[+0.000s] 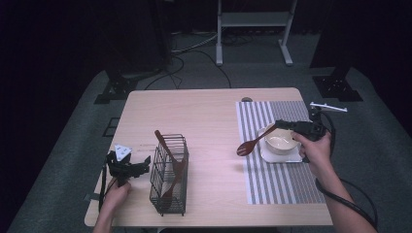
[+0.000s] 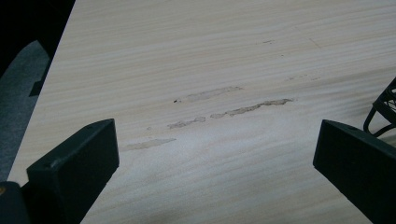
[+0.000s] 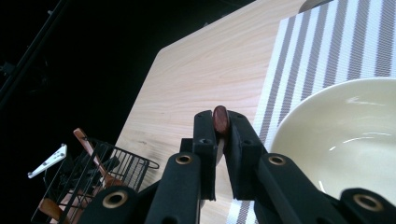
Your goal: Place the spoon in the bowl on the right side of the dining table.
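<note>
1. The table (image 1: 209, 111) carries a striped placemat (image 1: 286, 182) on its right half.
2. A black wire basket (image 1: 167, 187) stands near the front left, with wooden utensils (image 1: 170, 165) leaning inside.
3. A cream bowl (image 1: 282, 141) sits on the placemat.
4. The left gripper (image 1: 127, 167) hangs beside the basket, fingers (image 2: 74, 163) spread over bare wood.
5. The right gripper (image 1: 282, 125) pinches the handle of a wooden spoon (image 1: 250, 144), held above the placemat's left edge beside the bowl.
</note>
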{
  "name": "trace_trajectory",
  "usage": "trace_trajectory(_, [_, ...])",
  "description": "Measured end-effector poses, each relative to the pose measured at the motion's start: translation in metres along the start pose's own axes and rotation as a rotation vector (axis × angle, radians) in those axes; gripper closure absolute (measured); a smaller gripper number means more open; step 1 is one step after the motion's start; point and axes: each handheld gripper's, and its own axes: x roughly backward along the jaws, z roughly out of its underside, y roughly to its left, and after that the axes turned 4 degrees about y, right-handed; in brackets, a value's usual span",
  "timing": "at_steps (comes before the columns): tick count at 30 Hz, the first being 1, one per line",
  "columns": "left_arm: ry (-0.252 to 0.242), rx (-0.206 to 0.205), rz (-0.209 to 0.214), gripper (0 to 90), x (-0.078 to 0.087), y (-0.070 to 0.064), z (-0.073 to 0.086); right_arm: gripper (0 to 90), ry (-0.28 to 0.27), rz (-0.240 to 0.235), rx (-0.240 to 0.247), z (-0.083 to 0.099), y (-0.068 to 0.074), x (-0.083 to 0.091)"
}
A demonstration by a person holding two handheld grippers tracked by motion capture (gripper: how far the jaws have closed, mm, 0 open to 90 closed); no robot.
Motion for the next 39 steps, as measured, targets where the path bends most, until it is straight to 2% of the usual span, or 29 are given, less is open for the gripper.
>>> trace_trajectory(39, [0.0,-0.001,-0.002,0.0,0.0,0.0,0.0,82.3,-0.132,0.048,-0.072,-0.012,-0.021,0.052])
